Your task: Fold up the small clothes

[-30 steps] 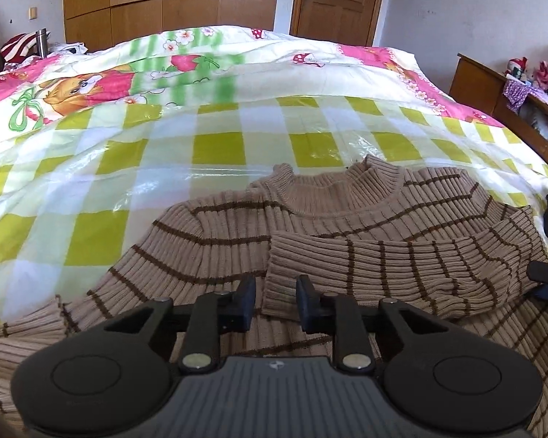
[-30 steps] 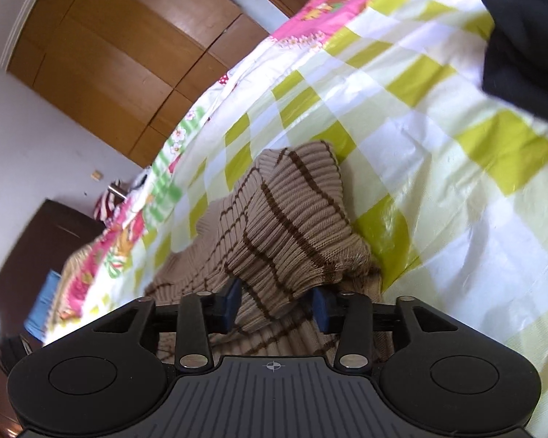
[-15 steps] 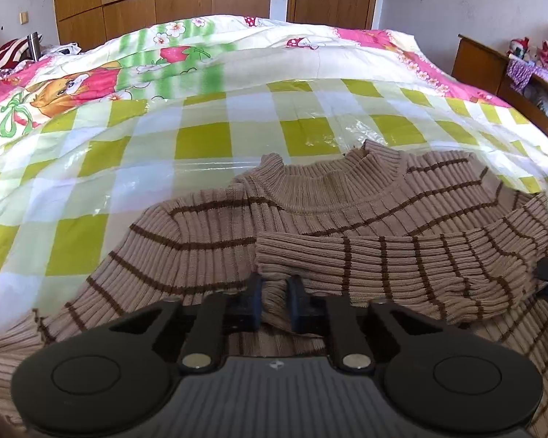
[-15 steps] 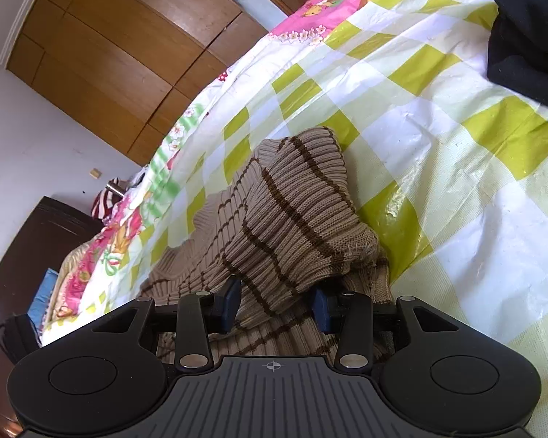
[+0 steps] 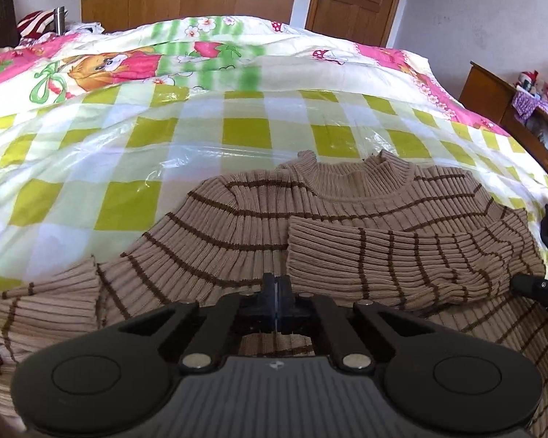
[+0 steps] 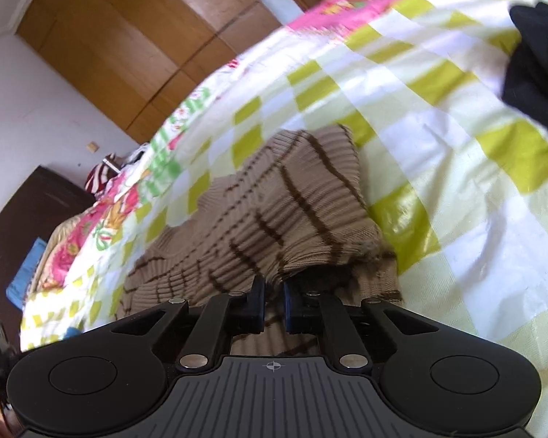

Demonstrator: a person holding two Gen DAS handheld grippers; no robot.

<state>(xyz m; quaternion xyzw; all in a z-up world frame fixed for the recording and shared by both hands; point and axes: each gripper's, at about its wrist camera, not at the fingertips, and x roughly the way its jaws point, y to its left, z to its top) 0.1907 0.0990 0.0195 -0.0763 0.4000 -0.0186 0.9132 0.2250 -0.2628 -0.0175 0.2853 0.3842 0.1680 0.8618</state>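
A tan ribbed sweater [image 5: 347, 219] with thin brown stripes lies flat on the checked bed cover, collar away from me, and its right sleeve [image 5: 402, 259] is folded across the chest. My left gripper [image 5: 276, 292] is shut, its tips pinching the sweater's body fabric just left of that sleeve's cuff. In the right wrist view the sweater [image 6: 274, 211] is blurred. My right gripper [image 6: 274, 301] has its jaws closing to a narrow gap on the folded right edge, with knit bunched between the pads.
A green-and-white checked plastic sheet [image 5: 164, 168] covers the bed, with a pink cartoon quilt [image 5: 128, 62] beyond it. A black garment [image 6: 537, 73] lies on the sheet to the right. A wooden cabinet [image 5: 493, 95] stands at the bed's right side, with wardrobes and a door behind.
My left jaws closed fully on the fabric by the sleeve cuff, and that hand shifted left. My right jaws narrowed from a wide gap around the folded edge to a tight pinch.
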